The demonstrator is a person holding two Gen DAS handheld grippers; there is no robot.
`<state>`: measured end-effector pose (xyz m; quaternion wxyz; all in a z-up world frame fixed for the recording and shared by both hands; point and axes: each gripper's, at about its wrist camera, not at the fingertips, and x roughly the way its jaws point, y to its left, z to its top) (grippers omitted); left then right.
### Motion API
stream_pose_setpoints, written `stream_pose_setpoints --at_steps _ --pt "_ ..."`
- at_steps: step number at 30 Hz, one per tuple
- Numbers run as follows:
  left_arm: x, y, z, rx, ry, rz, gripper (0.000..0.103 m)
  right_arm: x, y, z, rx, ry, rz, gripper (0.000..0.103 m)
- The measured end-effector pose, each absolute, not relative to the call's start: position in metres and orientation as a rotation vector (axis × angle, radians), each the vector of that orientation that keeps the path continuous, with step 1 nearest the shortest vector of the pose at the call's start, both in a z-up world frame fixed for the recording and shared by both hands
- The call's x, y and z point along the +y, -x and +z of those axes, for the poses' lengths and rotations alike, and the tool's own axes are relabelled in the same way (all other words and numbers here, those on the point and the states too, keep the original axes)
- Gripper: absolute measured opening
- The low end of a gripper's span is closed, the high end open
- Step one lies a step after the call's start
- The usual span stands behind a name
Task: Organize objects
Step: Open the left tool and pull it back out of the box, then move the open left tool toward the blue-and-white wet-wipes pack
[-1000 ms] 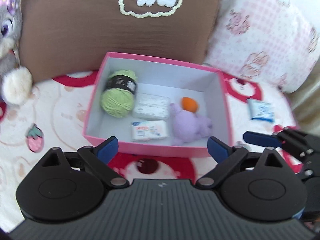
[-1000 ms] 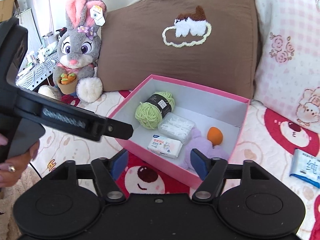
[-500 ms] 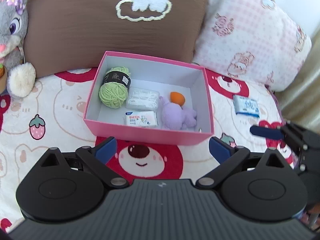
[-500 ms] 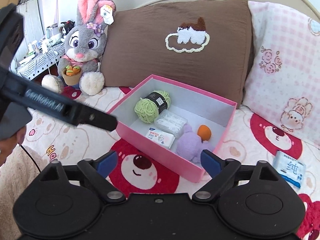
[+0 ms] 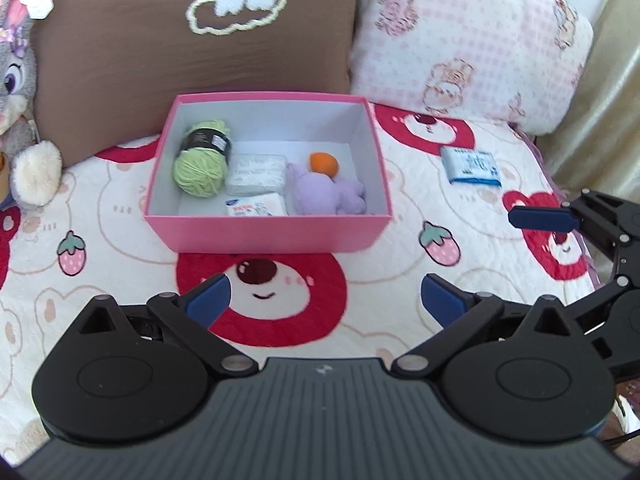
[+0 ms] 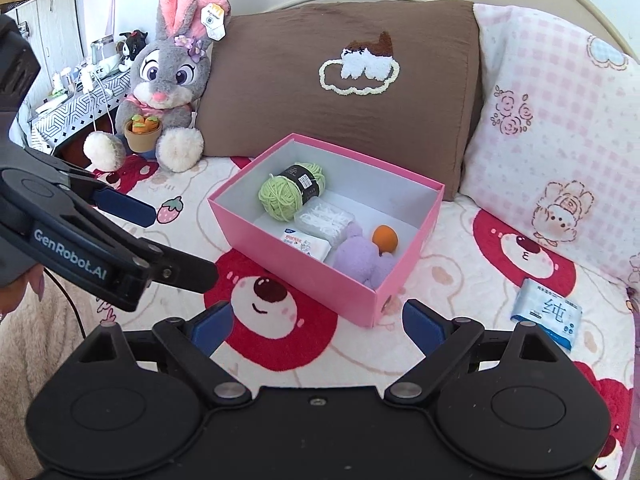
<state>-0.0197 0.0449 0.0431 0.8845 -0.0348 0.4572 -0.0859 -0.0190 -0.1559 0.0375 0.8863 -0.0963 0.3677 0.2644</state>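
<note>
A pink box (image 5: 272, 232) sits open on a bed blanket (image 5: 400, 264) printed with red bears and strawberries, and serves here as the landmark. Inside the box, at its left end, lies a green yarn ball (image 5: 202, 158) with a black label. Just right of the yarn is a clear packet of white cotton swabs (image 5: 256, 174), and in front of that packet, against the box's near wall, a small white tissue pack (image 5: 256, 206). At the right end of the box lies a purple plush toy (image 5: 330, 194), with an orange ball (image 5: 323, 163) touching it from behind.

Outside the box, well to its right on the blanket, lies a blue-and-white tissue packet (image 5: 472, 166). Behind the box lean a brown pillow (image 5: 192, 44) and, to the right of that, a pink checked pillow (image 5: 472, 40). A grey rabbit plush (image 6: 168, 80) sits to the left of the box against the brown pillow.

The left gripper (image 5: 324, 300) hangs over the blanket in front of the box; its jaws have just been opening, now spread wide, with nothing between them. The right gripper (image 6: 318, 326) hangs in front of the box's right corner; its jaws too have just been opening and stand wide and empty.
</note>
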Motion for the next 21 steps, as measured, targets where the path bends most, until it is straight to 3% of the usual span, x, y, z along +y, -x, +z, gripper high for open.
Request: stream_pose_setpoints --at_steps 13,21 --pt "0.001 0.028 0.037 0.986 0.101 -0.287 0.103 -0.206 0.045 0.040 0.766 0.234 0.534 0.094" --pt "-0.037 0.023 0.039 0.997 0.086 -0.355 0.103 -0.244 0.053 0.035 0.651 0.229 0.477 0.094"
